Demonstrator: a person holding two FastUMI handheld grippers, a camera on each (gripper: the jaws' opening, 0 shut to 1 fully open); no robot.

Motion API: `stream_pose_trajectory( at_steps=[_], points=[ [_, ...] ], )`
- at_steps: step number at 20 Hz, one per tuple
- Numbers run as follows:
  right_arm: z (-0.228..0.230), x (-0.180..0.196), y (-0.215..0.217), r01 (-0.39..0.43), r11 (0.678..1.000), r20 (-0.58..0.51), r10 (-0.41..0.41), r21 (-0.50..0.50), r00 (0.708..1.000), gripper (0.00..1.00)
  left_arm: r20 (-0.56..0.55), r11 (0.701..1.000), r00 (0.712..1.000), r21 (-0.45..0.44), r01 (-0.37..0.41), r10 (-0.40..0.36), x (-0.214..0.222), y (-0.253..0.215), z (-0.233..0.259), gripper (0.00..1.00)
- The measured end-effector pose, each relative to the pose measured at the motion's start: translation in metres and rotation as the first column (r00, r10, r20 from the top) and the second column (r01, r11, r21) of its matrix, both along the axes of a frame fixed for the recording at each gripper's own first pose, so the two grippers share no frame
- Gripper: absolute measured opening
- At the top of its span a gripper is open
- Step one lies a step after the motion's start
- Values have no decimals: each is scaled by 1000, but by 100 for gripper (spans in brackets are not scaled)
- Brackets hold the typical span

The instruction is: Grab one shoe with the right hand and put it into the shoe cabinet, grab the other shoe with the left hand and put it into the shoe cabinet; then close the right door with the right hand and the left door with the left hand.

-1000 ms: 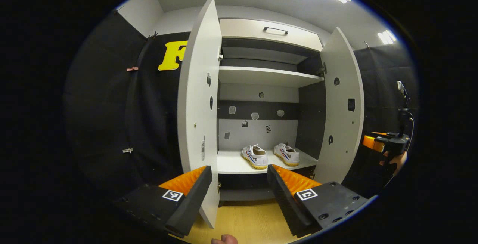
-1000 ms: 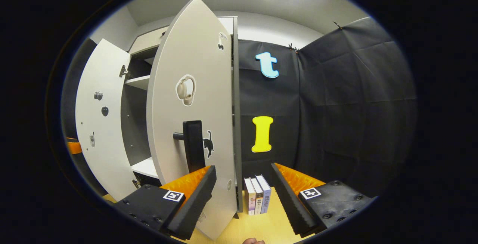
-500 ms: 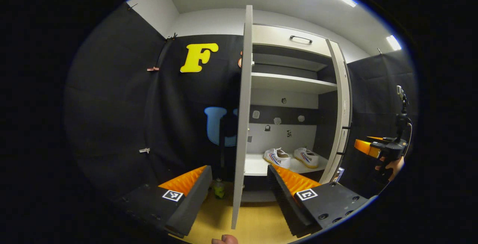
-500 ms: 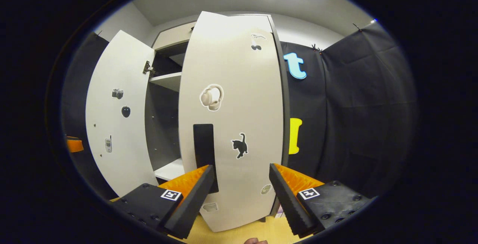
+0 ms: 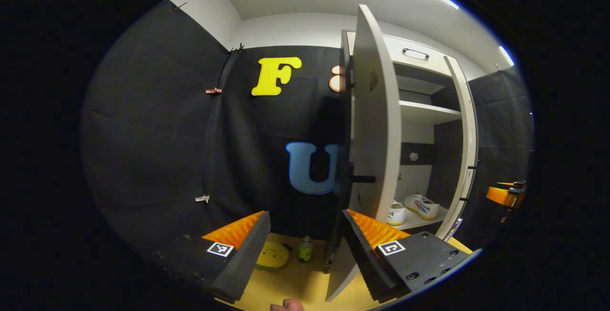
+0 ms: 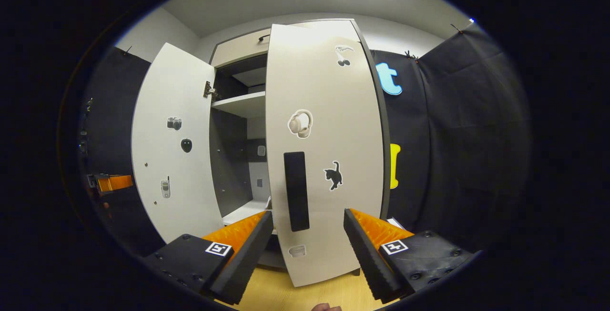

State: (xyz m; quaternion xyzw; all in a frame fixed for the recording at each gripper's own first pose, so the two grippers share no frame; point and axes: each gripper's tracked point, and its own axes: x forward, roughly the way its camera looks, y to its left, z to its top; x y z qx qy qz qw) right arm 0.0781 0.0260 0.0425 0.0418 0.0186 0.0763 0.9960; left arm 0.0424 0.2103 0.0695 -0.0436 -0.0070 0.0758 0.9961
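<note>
The white shoe cabinet (image 5: 419, 111) stands with both doors partly open. Two white shoes (image 5: 421, 205) sit side by side on its bottom shelf (image 5: 419, 220). In the left gripper view the left door (image 5: 376, 125) is seen almost edge-on, its dark handle (image 5: 362, 178) just above my right-hand finger. My left gripper (image 5: 305, 225) is open and empty, slightly left of that door. In the right gripper view the right door (image 6: 329, 158) faces me, half shut, its black handle (image 6: 296, 191) above the gap of my open right gripper (image 6: 309, 220). The left door (image 6: 174, 149) stands open beyond.
A small green bottle (image 5: 305, 249) and a yellow round object (image 5: 271, 256) lie on the wooden floor (image 5: 300, 282) left of the cabinet. The other gripper (image 5: 505, 194) shows at the far right, and in the right gripper view the left one (image 6: 112, 182) shows at the far left.
The right door has swung further toward shut, with the right gripper following it. The left gripper has swung left, round to the outer side of the left door.
</note>
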Motion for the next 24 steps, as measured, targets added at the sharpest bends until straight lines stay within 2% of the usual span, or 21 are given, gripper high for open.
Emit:
stream_pose_trajectory(
  at_steps=[3, 9, 13, 24],
  points=[
    [-9, -3, -9, 15, 1000, -16, -16, -12, 1000, 98, -19, 1000, 1000, -8, -5, 5, 20, 12, -9, 94],
    [-10, 1, -32, 63, 998, -22, -63, 11, 998, 98, -64, 999, 998, 51, 10, -7, 42, 11, -20, 94],
    [-11, 1, -37, 62, 998, -18, -62, 6, 998, 97, -63, 999, 998, 48, -19, 22, 38, 6, -22, 92],
    [-10, -13, -52, 28, 999, -9, -28, -18, 1000, 97, -65, 999, 998, 33, -1, 3, 31, -48, -17, 92]
  ],
)
